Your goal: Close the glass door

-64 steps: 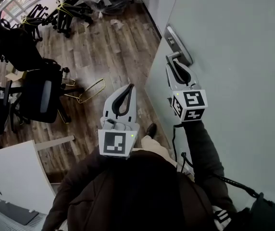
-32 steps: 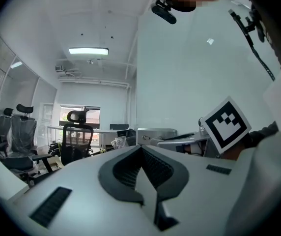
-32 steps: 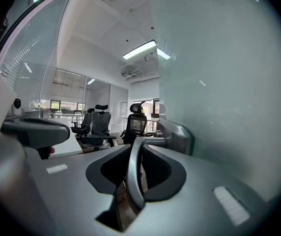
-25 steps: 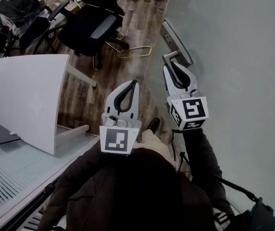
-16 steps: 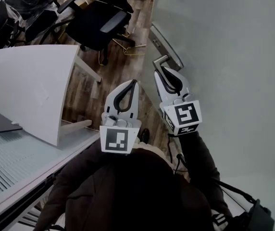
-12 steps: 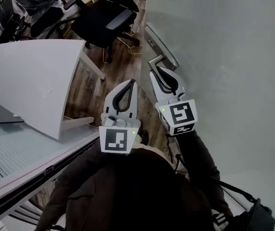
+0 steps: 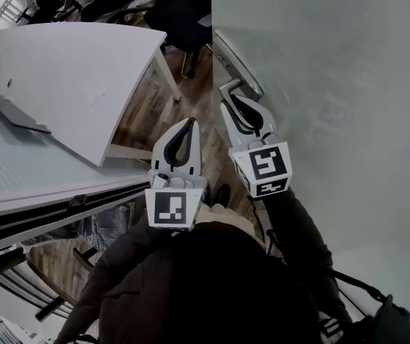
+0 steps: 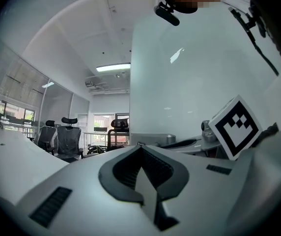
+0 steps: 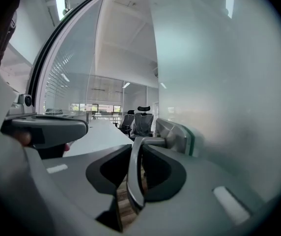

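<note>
Head view: the right claw [image 7: 232, 104] grips the handle [image 7: 226, 88] near the glass door's [image 7: 320, 84] left edge, probably so it can swing the door. Left gripper view: the left claw [image 8: 141, 150] is pinched together and empty; it isn't needed. Right gripper view: the handle sits squeezed between the jaws.

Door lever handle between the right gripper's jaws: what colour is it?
Silver-grey metal lever handle, clearest in the right gripper view.
</note>
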`<state>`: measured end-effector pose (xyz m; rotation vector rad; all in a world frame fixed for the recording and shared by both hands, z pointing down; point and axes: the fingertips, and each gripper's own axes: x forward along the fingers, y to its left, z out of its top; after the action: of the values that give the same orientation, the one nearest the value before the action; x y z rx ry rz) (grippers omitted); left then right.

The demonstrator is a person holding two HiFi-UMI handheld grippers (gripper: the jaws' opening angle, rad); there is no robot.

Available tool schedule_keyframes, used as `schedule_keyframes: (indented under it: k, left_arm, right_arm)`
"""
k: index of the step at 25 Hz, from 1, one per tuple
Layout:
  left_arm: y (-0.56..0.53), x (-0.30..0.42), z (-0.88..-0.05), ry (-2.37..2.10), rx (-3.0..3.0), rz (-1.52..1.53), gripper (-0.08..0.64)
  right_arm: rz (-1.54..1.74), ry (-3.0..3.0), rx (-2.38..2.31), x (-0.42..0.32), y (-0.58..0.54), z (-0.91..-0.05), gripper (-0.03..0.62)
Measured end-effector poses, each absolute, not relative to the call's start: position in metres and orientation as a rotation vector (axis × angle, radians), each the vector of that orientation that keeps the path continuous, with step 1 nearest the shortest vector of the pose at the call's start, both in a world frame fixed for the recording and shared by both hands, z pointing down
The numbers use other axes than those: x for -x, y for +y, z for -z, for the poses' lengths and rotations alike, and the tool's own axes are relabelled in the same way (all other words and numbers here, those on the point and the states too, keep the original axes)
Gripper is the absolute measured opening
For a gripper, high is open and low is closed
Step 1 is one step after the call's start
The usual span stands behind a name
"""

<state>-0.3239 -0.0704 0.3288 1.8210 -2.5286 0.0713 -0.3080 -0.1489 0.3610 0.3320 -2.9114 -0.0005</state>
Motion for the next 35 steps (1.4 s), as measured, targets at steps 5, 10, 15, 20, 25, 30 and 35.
schedule_keyframes:
  k: [5, 10, 15, 20, 25, 30, 35]
  left_arm:
    - [-0.029, 0.321, -0.327, -2.549, -1.800, -0.073, -0.003]
    - [0.031, 0.320, -0.334, -2.525, -1.802, -0.064, -0.003]
    - [0.073, 0.323, -0.341, -2.521, -1.773, -0.090, -0.003]
    - [0.103, 0.312, -0.330, -2.593, -1.735, -0.114, -0.003]
    - [0.136, 0.300, -0.325, -2.659, -1.643, -0.111, -0.003]
    - [0.171, 0.306, -0.332, -2.684, -1.577, -0.099, -0.003]
    - [0.202, 0.307, -0.333, -2.693, -1.591, -0.092, -0.003]
  right_arm:
    - [-0.003, -2.935, -0.253, 0.313, -0.106, -0.360, 0.067]
    - [0.019, -2.935, -0.174, 0.321, -0.047, -0.363, 0.066]
    - [0.031, -2.951, -0.057, 0.324, 0.002, -0.362, 0.067]
    - [0.024, -2.939, 0.052, 0.319, 0.049, -0.367, 0.069]
    - [0.040, -2.953, 0.135, 0.315, 0.086, -0.361, 0.069]
    - [0.048, -2.937, 0.203, 0.314, 0.129, -0.366, 0.069]
    - [0.047, -2.938, 0.223, 0.307, 0.163, -0.370, 0.067]
